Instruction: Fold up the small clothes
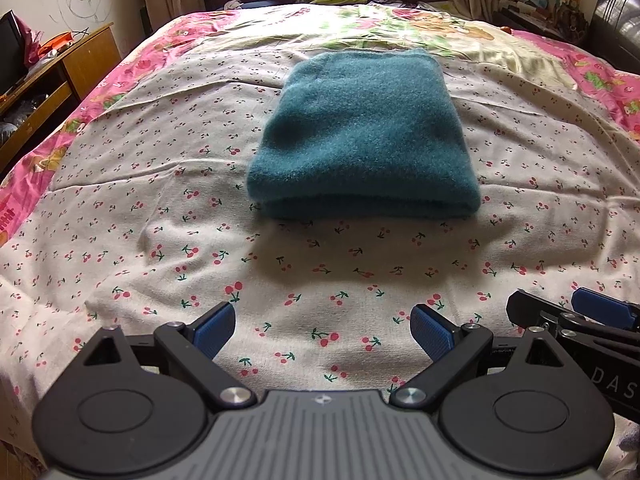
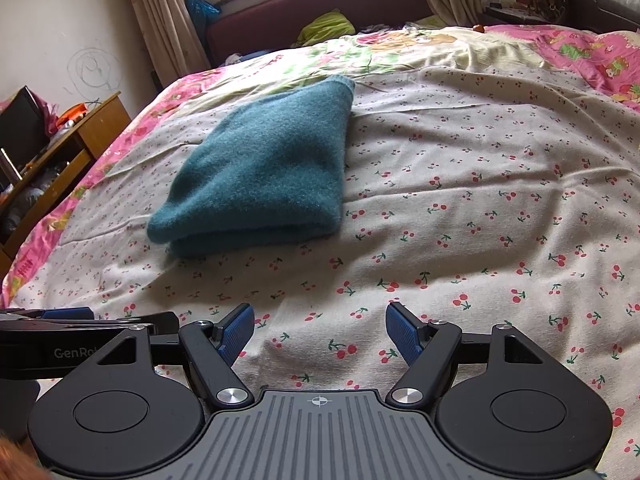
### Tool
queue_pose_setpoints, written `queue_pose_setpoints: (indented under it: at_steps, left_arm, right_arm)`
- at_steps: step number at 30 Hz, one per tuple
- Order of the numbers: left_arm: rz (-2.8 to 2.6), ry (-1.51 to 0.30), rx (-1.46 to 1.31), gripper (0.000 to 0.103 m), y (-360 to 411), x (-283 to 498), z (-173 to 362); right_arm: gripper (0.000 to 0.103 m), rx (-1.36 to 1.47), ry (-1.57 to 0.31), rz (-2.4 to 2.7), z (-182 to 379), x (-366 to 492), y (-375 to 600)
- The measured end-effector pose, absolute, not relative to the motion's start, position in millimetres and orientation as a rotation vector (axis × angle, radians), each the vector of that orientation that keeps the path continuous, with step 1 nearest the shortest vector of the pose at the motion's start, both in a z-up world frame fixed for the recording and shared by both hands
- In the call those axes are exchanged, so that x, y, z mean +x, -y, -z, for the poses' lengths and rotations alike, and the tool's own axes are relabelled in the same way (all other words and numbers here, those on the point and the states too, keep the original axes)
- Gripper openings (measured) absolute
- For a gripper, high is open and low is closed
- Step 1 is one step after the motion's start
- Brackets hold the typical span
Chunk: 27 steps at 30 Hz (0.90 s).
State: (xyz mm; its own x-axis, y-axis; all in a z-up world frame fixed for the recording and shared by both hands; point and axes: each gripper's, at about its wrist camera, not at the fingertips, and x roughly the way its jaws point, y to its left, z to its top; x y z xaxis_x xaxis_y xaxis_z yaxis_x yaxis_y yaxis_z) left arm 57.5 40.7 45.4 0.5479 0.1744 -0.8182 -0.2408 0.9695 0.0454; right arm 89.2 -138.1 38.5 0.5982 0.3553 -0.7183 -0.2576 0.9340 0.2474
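A teal fuzzy garment (image 1: 360, 132) lies folded into a thick rectangle on the cherry-print bed sheet (image 1: 160, 208). It also shows in the right wrist view (image 2: 264, 172), left of centre. My left gripper (image 1: 322, 332) is open and empty, hovering over the sheet well short of the garment's near edge. My right gripper (image 2: 320, 330) is open and empty too, over bare sheet to the right of the garment. The right gripper's fingers (image 1: 600, 306) show at the lower right of the left wrist view, and the left gripper's body (image 2: 80, 322) shows at the lower left of the right wrist view.
A wooden desk (image 1: 60, 72) with clutter stands left of the bed. A maroon headboard (image 2: 320, 12) with a green cloth (image 2: 326, 24) and curtains is at the far end. A cluttered shelf (image 1: 536, 4) is at the far right. A pink floral cover (image 2: 580, 52) borders the sheet.
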Motion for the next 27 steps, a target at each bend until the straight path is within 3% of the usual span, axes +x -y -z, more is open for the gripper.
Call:
queue_pose_setpoints:
  at_steps: [27]
  left_arm:
    - [-0.253, -0.965, -0.064, 0.103, -40.0, 56.2, -43.2]
  right_arm:
    - [0.074, 0.128, -0.866, -0.358, -35.5, 89.3, 139.0]
